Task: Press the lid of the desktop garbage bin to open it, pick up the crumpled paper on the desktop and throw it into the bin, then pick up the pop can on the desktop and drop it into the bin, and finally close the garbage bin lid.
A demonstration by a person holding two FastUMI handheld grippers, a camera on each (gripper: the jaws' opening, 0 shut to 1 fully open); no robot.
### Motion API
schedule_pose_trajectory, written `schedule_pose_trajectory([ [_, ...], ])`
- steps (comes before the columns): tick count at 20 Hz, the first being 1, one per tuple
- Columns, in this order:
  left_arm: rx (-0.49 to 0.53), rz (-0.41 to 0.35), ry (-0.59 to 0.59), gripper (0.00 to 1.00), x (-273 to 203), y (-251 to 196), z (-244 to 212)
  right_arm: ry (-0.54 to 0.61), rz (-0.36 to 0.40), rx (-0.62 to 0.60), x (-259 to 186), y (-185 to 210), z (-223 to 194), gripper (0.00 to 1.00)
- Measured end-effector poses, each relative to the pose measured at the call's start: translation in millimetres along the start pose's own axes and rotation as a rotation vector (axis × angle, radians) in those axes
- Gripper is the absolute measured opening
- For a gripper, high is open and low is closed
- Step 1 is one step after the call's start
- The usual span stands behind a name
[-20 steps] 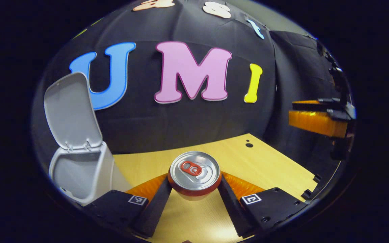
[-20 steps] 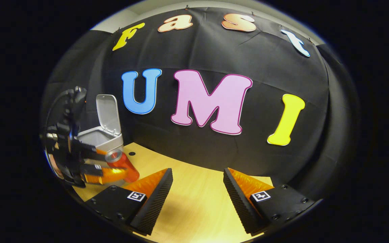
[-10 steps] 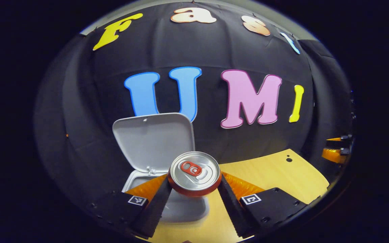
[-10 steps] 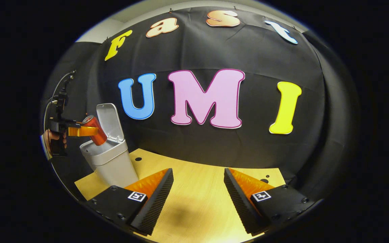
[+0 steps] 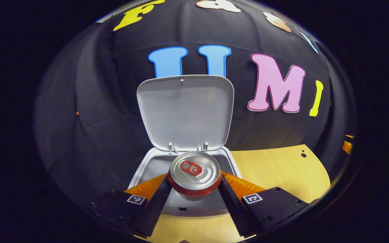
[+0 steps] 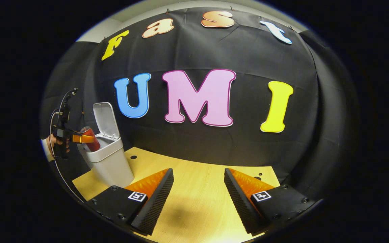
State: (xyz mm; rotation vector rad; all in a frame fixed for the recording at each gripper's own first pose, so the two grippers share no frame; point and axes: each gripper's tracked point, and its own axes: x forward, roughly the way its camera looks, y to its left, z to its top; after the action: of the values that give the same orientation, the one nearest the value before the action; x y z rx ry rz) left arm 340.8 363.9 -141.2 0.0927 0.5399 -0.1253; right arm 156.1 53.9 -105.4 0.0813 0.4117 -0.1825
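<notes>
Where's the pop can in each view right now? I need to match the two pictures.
Left gripper view: pop can low centre, clamped in the left gripper, over the open bin.
Right gripper view: pop can far left, over the bin.
Shared landmark: the raised lid.

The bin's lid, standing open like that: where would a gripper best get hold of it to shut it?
Probably the lid's free top edge, reached from above or behind. It stands nearly upright on hinges at the bin's back rim, so that far edge gives the easiest swing. First the left gripper must drop the pop can it holds over the opening.
</notes>
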Motion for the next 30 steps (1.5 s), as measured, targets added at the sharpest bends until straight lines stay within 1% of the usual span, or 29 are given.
schedule_pose_trajectory([
  [2, 0.008, 0.011, -0.04, 0.89, -3, -1, 12, -0.003, -0.003, 0.007, -2, 0, 1, 0.96],
  [4, -0.016, 0.01, -0.083, 0.93, -3, -1, 28, -0.007, -0.005, 0.006, -3, 1, 3, 0.96],
  [5, -0.032, 0.006, -0.105, 0.97, -3, -1, 40, -0.01, -0.007, 0.001, -5, 0, 3, 0.96],
  [10, -0.073, 0.045, -0.223, 0.97, 15, 23, 116, -0.013, -0.023, -0.004, -10, -5, 4, 0.97],
  [12, -0.06, 0.058, -0.271, 0.97, 21, 31, 149, -0.015, -0.029, 0.007, -11, -5, 4, 0.97],
  [14, -0.025, 0.059, -0.345, 0.95, 29, 33, 185, -0.016, -0.036, 0.007, -11, -6, 3, 0.97],
  [15, -0.019, 0.068, -0.359, 0.95, 35, 36, 196, -0.017, -0.037, 0.005, -11, -10, 4, 0.97],
  [17, 0.036, 0.089, -0.337, 0.95, 47, 38, 195, -0.014, -0.039, 0.006, -11, -10, 3, 0.96],
  [20, 0.049, 0.082, -0.328, 0.96, 65, 35, 196, -0.006, -0.041, 0.009, -11, -10, 1, 0.97],
  [23, 0.048, 0.046, -0.286, 0.99, 65, 27, 187, -0.005, -0.036, 0.019, -9, -9, 1, 0.97],
  [24, 0.049, 0.049, -0.19, 0.99, 63, 29, 164, -0.003, -0.031, 0.019, -9, -9, 1, 0.97],
  [25, 0.018, 0.026, -0.095, 0.99, 59, 26, 139, -0.001, -0.022, 0.024, -9, -7, 0, 0.96],
  [26, -0.018, 0.02, -0.045, 0.98, 54, 24, 126, 0.0, -0.016, 0.024, -8, -7, 0, 0.96],
  [29, -0.069, -0.012, 0.066, 0.98, 40, 26, 82, 0.007, 0.006, 0.027, -5, -1, -6, 0.96],
  [30, -0.084, -0.018, 0.106, 0.98, 43, 18, 73, 0.01, 0.015, 0.031, -4, 2, -8, 0.96],
])
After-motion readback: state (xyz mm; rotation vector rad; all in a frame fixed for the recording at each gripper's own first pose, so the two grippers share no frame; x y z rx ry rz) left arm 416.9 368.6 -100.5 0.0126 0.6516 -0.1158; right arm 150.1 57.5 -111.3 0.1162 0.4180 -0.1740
